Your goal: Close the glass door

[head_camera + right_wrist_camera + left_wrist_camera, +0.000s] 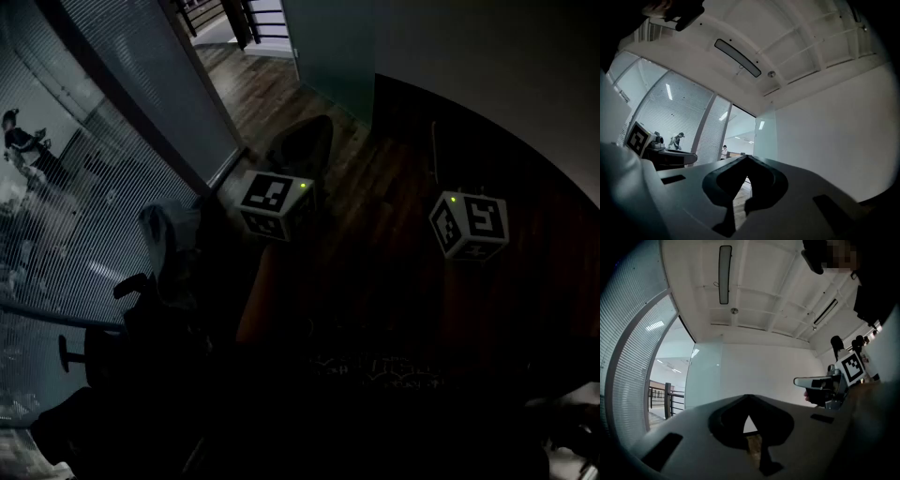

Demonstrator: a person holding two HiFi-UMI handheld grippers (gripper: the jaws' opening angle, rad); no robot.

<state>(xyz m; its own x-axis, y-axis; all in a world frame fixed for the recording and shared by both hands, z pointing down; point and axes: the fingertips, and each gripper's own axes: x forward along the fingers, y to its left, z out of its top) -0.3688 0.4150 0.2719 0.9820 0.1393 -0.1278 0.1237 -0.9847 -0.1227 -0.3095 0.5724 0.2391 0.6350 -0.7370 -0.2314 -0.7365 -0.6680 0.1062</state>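
Glass door (330,52) stands open at the far side of the doorway, next to the white wall (834,131), well apart from both grippers. Frosted partition (141,84) runs along the left. Left gripper (749,398) is clenched, tips meeting, nothing between them; right gripper (746,158) same, empty. Both are held side by side, pointing toward the door, which reads as approach with no contact yet. Closed tips suit a push on the door edge. No handle is visible, so I can't tell the contact point
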